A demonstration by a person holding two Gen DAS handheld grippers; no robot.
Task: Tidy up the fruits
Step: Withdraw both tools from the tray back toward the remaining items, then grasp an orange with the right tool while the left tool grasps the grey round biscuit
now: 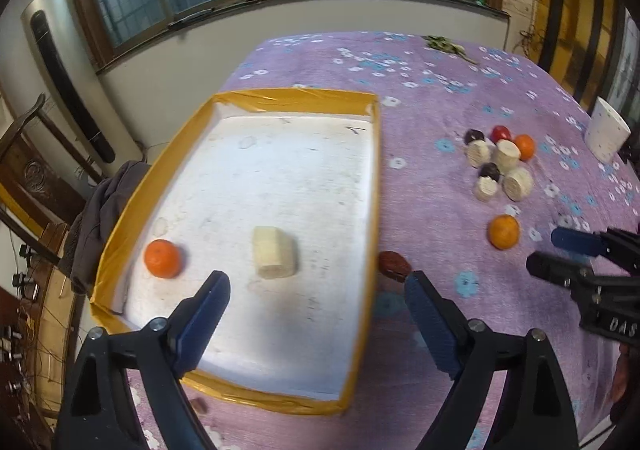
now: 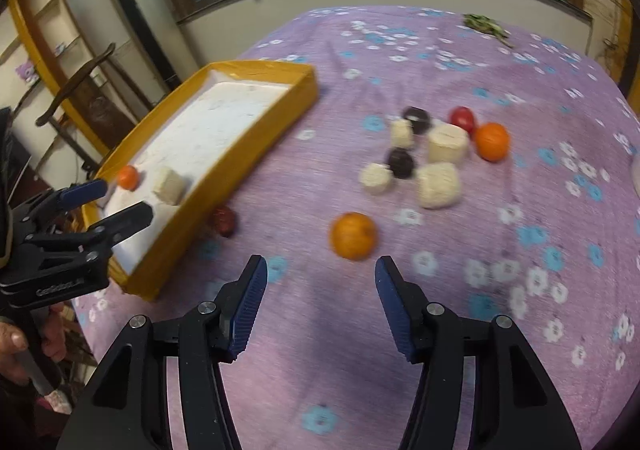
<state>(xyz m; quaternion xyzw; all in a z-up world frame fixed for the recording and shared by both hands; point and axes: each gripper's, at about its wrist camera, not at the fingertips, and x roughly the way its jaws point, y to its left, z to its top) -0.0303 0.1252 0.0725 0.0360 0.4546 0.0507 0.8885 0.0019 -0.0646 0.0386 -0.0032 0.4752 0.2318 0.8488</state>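
A yellow-rimmed tray [image 1: 296,94] with a white floor holds an orange [image 1: 162,258] and a banana chunk [image 1: 275,258]. My left gripper [image 1: 318,290] hangs over the tray's near end, open and empty. On the purple cloth a lone orange [image 2: 353,236] lies just ahead of my right gripper [image 2: 320,270], which is open with nothing between its fingers. Beyond it sits a cluster of fruit [image 2: 432,153]: banana chunks, dark plums, a red fruit and another orange. A dark red fruit [image 2: 223,221] rests against the tray's outer wall [image 2: 240,165].
A white dotted cup [image 1: 606,133] stands at the table's right edge. A green sprig [image 2: 486,25] lies at the far side. A chair with grey clothing [image 1: 100,209] is left of the table. A hand [image 2: 16,346] grips the left tool's handle.
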